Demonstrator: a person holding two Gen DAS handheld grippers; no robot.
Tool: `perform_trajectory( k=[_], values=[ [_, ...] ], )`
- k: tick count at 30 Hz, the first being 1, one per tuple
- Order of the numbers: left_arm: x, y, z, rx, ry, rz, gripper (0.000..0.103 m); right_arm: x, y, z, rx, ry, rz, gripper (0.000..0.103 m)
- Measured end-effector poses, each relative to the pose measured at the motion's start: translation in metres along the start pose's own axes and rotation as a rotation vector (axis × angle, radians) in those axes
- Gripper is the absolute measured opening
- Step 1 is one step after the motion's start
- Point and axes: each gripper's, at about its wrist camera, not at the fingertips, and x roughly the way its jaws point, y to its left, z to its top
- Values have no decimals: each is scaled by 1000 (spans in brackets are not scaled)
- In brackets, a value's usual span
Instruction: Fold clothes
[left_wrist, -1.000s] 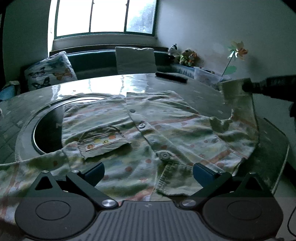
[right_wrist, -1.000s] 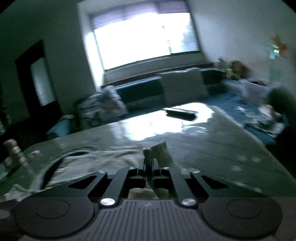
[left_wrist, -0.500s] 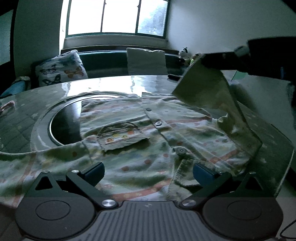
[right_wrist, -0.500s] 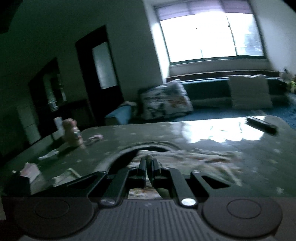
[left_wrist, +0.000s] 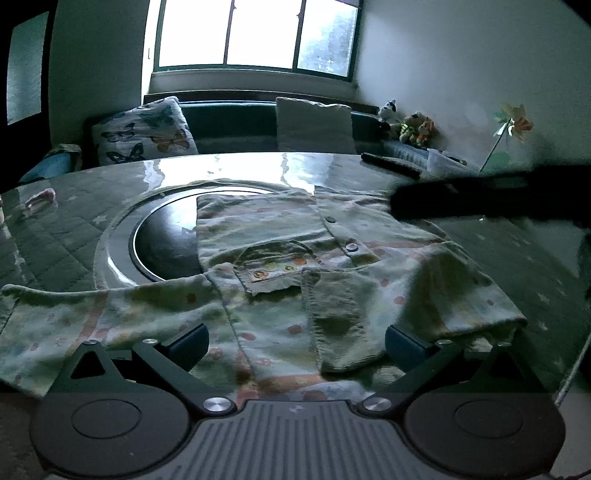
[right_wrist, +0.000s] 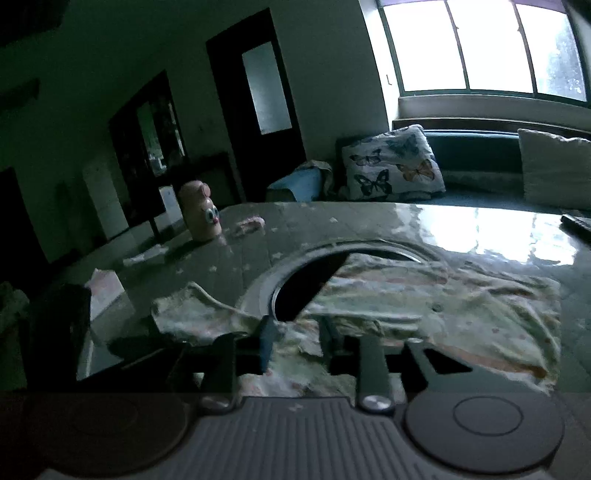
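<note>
A pale patterned button-up shirt lies spread face up on the table, partly over a dark round inset. Its right sleeve is folded inward across the chest next to the pocket. The other sleeve stretches out to the left. My left gripper stands open low over the shirt's near edge, with cloth under it but no grip. My right gripper hovers over the shirt. Its jaws are opening and the pads press on nothing. In the left wrist view it is a dark blurred bar.
A remote lies at the table's far side. A pink toy bottle and scraps of paper sit at the table's left end. A sofa with a butterfly cushion runs behind the table. The table edge is close on the right.
My right gripper swung the right sleeve from the right edge up and over the shirt, laid it on the chest, and its jaws have parted. The left gripper stayed open.
</note>
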Motion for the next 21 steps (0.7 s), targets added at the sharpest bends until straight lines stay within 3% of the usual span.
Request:
perform_trajectory(
  k=[13,21],
  values=[
    [9,-4,9,16,-8,-4,103,-30,-70,-71,100,176,-276,33],
    [18,-8,19,21,-13,25,103,-40,-87,-70,105,160,-313,33]
  ],
)
